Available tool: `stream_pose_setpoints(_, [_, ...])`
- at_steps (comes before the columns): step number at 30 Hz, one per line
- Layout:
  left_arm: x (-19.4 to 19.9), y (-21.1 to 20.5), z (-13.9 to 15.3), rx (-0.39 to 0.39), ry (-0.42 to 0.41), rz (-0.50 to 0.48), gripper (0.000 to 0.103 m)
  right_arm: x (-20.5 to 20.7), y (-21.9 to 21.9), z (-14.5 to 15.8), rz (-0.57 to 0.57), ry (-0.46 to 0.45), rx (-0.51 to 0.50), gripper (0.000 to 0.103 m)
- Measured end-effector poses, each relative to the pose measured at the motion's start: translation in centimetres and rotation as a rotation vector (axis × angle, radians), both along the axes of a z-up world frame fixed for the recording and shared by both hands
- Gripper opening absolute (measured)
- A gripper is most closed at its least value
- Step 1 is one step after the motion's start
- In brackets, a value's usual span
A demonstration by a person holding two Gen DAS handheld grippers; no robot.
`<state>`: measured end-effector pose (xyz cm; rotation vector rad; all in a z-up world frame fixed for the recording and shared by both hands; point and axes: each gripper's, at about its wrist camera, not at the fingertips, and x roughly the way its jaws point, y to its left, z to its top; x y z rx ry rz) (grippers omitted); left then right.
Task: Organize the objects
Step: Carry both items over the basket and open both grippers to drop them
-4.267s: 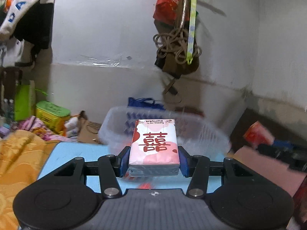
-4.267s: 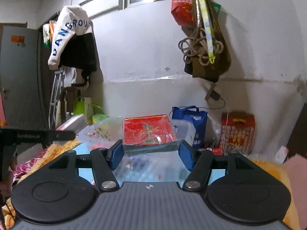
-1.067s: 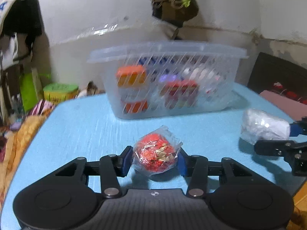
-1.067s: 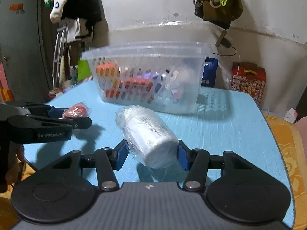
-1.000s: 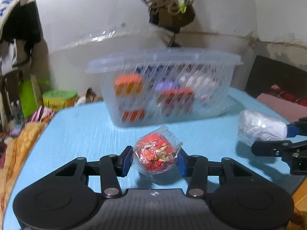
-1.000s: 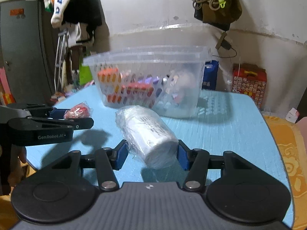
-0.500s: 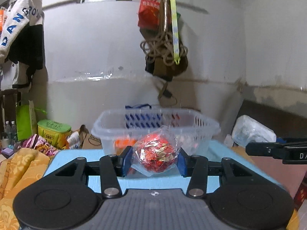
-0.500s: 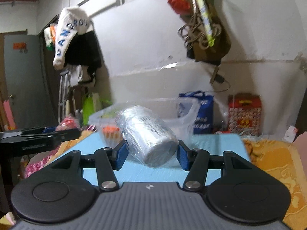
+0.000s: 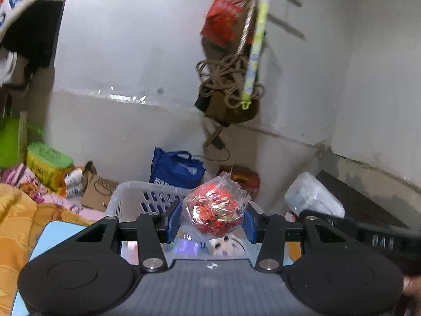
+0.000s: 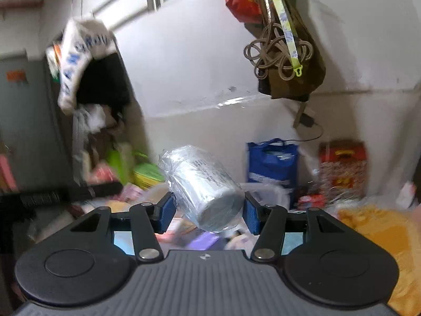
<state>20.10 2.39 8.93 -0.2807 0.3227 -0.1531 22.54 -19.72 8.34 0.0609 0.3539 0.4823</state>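
Above the white slotted plastic basket (image 9: 126, 202), the left gripper (image 9: 211, 220) pinches one red foil ball wrapped in clear crinkly cellophane (image 9: 214, 209); it looks light and squashy, best held across its middle. The right gripper (image 10: 209, 212) clamps one white cylinder in shiny film (image 10: 204, 185), probably slippery, gripped across its sides, just over the basket.

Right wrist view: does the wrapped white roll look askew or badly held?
Yes. The white roll sits tilted between the right gripper pads, leaning up and left, above the basket. Nothing looks spilled.
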Motion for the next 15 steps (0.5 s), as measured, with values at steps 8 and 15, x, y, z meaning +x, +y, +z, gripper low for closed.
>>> stream_pose_setpoints(8, [5.5,-0.2,-1.8,0.052,0.062,0.038,0.053,3.6,2.6,-3.0,0.012,0.018,-0.089,0.059])
stream_pose_setpoints(15, [6.8,0.2,-3.7,0.085,0.071,0.093,0.09,2.6,2.9,-3.7,-0.036,-0.049,-0.129,0.103])
